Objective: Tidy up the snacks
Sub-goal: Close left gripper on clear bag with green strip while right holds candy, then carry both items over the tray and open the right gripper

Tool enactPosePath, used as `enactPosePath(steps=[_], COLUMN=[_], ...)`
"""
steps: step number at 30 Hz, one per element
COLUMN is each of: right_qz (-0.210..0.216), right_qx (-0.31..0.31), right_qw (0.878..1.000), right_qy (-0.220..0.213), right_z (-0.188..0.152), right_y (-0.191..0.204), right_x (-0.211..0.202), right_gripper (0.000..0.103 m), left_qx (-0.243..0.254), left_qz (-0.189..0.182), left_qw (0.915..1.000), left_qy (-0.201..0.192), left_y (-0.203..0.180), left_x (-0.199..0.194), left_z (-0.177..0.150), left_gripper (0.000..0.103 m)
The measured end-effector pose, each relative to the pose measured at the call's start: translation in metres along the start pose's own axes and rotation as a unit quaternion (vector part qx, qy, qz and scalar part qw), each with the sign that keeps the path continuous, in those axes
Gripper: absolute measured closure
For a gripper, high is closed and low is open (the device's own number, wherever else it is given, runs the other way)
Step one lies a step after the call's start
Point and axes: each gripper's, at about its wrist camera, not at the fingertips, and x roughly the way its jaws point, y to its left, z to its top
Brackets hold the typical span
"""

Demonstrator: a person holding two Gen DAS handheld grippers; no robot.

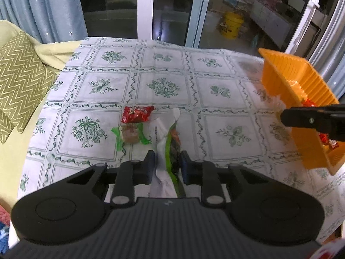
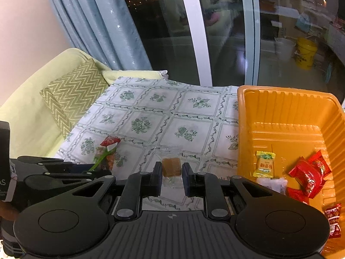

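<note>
Both wrist views angled down, close, sharing tablecloth (image 1: 112,82), tray (image 2: 280,108)

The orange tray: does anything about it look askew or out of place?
Yes. In the left wrist view the orange tray looks steeply tilted, off the tablecloth, its red candies crowded at its low end. Nothing has spilled.

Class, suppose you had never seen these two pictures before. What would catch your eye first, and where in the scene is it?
The bright orange tray on the right of the floral tablecloth stands out first, with red-wrapped candies and a yellow one inside. Next, the left gripper has its jaws closed on a green and white snack packet, while the right gripper holds a clear-wrapped brown sweet. A red candy and a green-wrapped one wait mid-table.
</note>
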Motion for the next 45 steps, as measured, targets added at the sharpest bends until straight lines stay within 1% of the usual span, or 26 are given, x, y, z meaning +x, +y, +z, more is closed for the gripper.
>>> enactPosePath(steps=[4, 12, 19, 27, 34, 39, 45], right_qz=[0.007, 0.015, 0.01, -0.004, -0.017, -0.02, -0.014], right_qx=[0.0, 0.005, 0.017, 0.032, 0.037, 0.032, 0.027], right_qw=[1.0, 1.0, 1.0, 0.999, 0.999, 0.999, 1.0], right_qy=[-0.005, -0.016, -0.022, -0.025, -0.02, -0.009, 0.001], right_z=[-0.003, -0.012, -0.024, -0.036, -0.039, -0.039, -0.038], right_y=[-0.005, -0.025, -0.055, -0.097, -0.133, -0.157, -0.175], right_x=[-0.013, -0.044, -0.075, -0.107, -0.119, -0.117, -0.112], right_gripper=[0.083, 0.083, 0.083, 0.083, 0.083, 0.083, 0.083], left_qx=[0.0, -0.006, -0.007, -0.003, -0.008, -0.02, -0.032], left_qz=[0.002, -0.006, -0.026, -0.034, -0.036, -0.026, -0.013], left_qw=[1.0, 0.9996, 0.999, 0.9984, 0.9981, 0.9982, 0.998], left_qy=[-0.009, -0.027, -0.034, -0.044, -0.049, -0.051, -0.054], left_y=[-0.01, -0.039, -0.076, -0.121, -0.152, -0.168, -0.183], left_x=[-0.013, -0.04, -0.053, -0.057, -0.057, -0.056, -0.058], left_z=[-0.003, -0.009, -0.011, -0.005, -0.004, -0.005, -0.005], left_gripper=[0.081, 0.081, 0.081, 0.081, 0.081, 0.081, 0.081])
